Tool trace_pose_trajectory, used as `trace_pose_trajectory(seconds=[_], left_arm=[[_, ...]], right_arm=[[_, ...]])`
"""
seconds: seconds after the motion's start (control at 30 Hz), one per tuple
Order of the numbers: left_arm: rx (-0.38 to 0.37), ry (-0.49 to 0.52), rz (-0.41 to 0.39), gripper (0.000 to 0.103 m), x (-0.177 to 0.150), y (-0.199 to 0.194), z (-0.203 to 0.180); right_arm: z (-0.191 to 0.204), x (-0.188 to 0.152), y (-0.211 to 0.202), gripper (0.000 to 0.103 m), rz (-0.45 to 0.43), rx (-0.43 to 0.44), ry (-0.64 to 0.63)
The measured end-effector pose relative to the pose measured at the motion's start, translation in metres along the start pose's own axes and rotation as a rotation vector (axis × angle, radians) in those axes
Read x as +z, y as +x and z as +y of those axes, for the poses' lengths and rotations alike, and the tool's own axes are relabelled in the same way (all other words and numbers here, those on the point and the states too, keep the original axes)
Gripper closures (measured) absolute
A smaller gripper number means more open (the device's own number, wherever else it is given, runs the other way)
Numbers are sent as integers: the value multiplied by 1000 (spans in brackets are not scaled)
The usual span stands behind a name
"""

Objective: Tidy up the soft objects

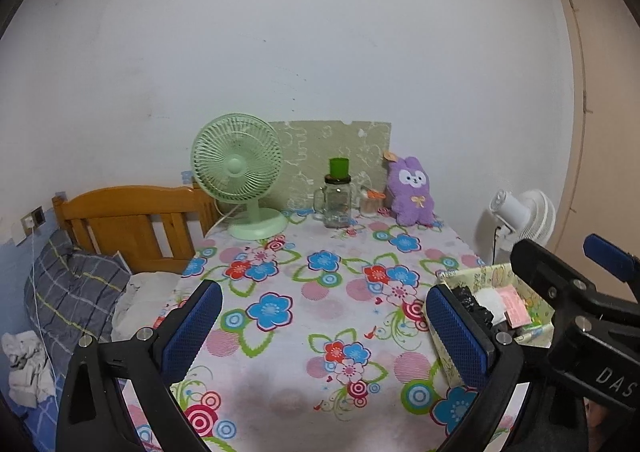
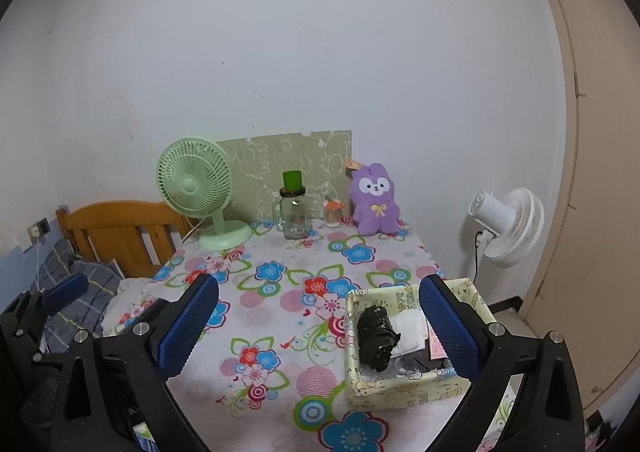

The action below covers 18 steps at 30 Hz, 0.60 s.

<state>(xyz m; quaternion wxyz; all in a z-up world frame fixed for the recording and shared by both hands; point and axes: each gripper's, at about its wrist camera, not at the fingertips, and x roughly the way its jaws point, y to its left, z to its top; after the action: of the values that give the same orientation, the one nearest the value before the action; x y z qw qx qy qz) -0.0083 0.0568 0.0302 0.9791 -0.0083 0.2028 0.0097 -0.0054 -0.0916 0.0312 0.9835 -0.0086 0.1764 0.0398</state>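
Box: the storage box (image 2: 404, 384) on the bench (image 2: 280, 332) kept the rolled soft things (image 2: 376, 336) tidy.
Hand-held grippers: left (image 1: 324, 332) and right (image 2: 320, 326) both wide, empty.

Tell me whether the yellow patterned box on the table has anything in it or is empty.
Not empty. The yellow box holds a rolled black cloth, a folded white piece and something pink. Its top is open.

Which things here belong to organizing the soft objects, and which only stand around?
Belong:
- storage box
- black bundle inside it
- white cloth inside it
- purple plush rabbit

Only standing around:
- green fan
- glass jar
- white fan
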Motion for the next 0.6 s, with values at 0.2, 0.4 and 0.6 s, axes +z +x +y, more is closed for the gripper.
trace_pose_trajectory(seconds=[0.2, 0.4, 0.6], left_arm=[[-2, 1, -11, 0, -2, -7, 2], [-7, -1, -20, 0, -3, -13, 0], [3, 1, -20, 0, -3, -16, -2]], right_arm=[[3, -2, -7, 1, -9, 12, 2], [4, -2, -12, 0, -19, 7, -2], [4, -3, -13, 0, -22, 15, 3]])
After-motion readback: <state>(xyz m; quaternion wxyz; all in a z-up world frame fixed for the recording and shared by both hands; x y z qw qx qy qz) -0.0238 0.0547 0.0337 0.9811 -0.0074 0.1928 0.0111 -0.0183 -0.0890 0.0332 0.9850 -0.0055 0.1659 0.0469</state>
